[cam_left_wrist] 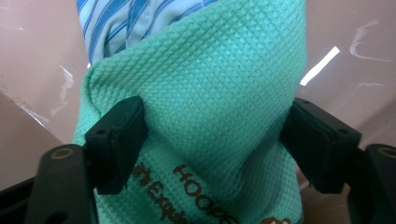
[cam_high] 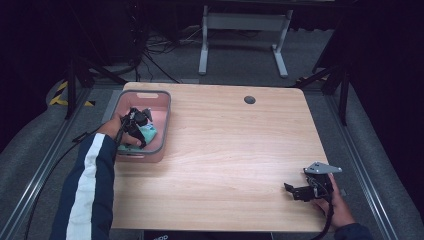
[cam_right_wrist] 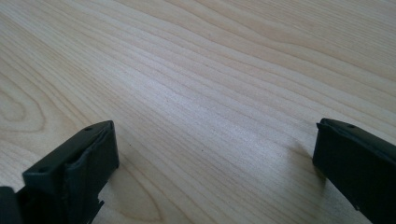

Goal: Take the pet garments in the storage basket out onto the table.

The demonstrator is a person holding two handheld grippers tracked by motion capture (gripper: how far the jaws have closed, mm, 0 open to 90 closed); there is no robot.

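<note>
A pink plastic bin (cam_high: 165,116) sits at the table's left side. Inside it lies a mint-green waffle-weave cloth (cam_high: 149,133) with brown lettering, and in the left gripper view this green cloth (cam_left_wrist: 210,79) has a blue-and-white striped cloth (cam_left_wrist: 119,18) behind it. My left gripper (cam_high: 138,123) reaches down into the bin. Its jaws stand wide apart on either side of the green cloth, so the left gripper (cam_left_wrist: 212,128) is open around the fabric. My right gripper (cam_high: 291,189) rests low over the bare wooden table (cam_high: 235,145) at the front right. In its own view the right gripper (cam_right_wrist: 215,140) is open and holds nothing.
The bin's pink wall (cam_left_wrist: 32,60) closes in around the left gripper. A round cable hole (cam_high: 249,99) sits near the table's far edge. Beyond the table stand a white desk frame (cam_high: 243,30) and dark floor cables.
</note>
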